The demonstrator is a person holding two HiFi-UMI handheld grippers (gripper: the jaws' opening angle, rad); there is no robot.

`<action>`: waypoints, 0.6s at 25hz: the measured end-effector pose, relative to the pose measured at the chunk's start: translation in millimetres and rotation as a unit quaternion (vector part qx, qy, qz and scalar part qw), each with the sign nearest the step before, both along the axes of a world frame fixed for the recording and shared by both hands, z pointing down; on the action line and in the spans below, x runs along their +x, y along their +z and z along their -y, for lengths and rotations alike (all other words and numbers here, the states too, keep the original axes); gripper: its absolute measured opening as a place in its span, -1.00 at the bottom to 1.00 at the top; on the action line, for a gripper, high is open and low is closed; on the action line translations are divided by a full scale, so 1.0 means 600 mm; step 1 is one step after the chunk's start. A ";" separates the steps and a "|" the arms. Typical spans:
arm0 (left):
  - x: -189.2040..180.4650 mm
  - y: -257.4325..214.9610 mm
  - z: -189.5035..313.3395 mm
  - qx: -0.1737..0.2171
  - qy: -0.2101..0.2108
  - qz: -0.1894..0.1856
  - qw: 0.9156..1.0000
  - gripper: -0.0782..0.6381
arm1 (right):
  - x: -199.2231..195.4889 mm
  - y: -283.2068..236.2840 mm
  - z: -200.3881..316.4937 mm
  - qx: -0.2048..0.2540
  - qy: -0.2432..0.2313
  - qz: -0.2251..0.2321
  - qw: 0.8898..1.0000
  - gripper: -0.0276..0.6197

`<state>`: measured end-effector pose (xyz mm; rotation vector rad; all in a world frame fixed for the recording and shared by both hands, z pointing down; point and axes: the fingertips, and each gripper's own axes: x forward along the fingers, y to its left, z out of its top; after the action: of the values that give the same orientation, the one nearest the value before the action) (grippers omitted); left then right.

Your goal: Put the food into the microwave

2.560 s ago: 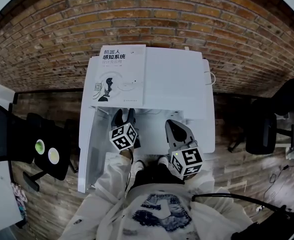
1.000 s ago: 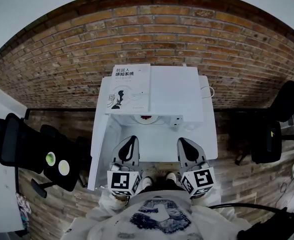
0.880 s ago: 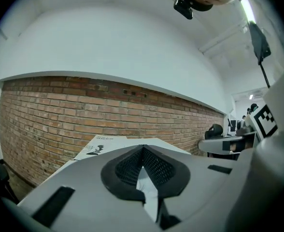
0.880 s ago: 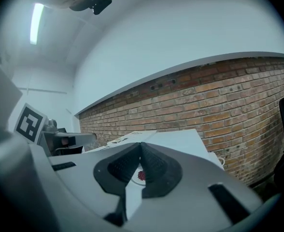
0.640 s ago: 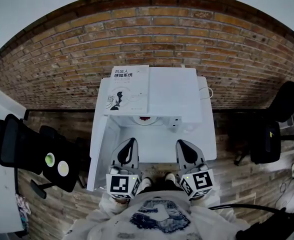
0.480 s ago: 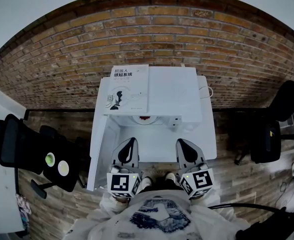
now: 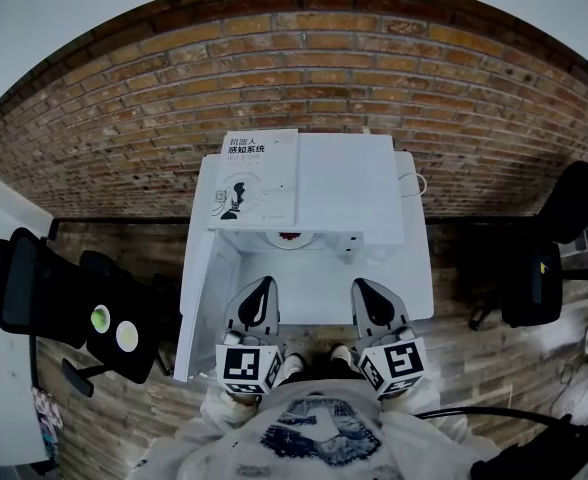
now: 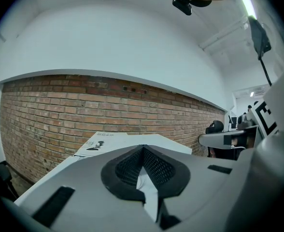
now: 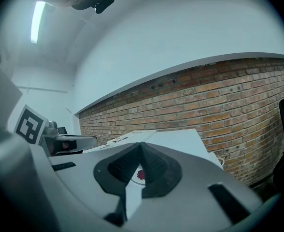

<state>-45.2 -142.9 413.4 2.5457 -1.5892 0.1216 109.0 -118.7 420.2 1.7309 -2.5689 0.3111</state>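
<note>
The red food [image 7: 292,236] is seen on a plate [image 7: 310,240] inside the white microwave [image 7: 359,183], whose door [image 7: 199,308] is swung open. The left hand-held gripper [image 7: 264,286] and right hand-held gripper [image 7: 362,286] are held closed and empty, apart from it.

White table [image 7: 409,293], microwave [image 7: 349,183] standing on it — door [image 7: 196,308] open at left

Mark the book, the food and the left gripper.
book [image 7: 257,176]: head view, middle of its cover.
food [image 7: 292,236]: head view, its red middle.
left gripper [image 7: 265,284]: head view, tips of its shut jaws.
</note>
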 end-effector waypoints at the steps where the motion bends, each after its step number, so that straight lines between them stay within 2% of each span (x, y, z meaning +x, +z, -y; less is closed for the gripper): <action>1: 0.001 0.001 0.000 0.000 0.000 0.000 1.000 -0.76 | 0.001 0.001 -0.001 -0.002 0.002 0.002 1.000 -0.88; 7: 0.002 0.006 -0.002 -0.006 0.000 -0.001 1.000 -0.76 | 0.000 0.003 -0.002 -0.003 -0.002 0.000 1.000 -0.88; 15: 0.003 -0.003 -0.002 0.006 -0.001 0.011 1.000 -0.76 | -0.001 0.004 -0.001 -0.006 0.003 0.001 1.000 -0.88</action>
<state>-43.5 -141.5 411.6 2.5599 -1.6044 0.1407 108.3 -117.8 422.8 1.7351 -2.5578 0.3291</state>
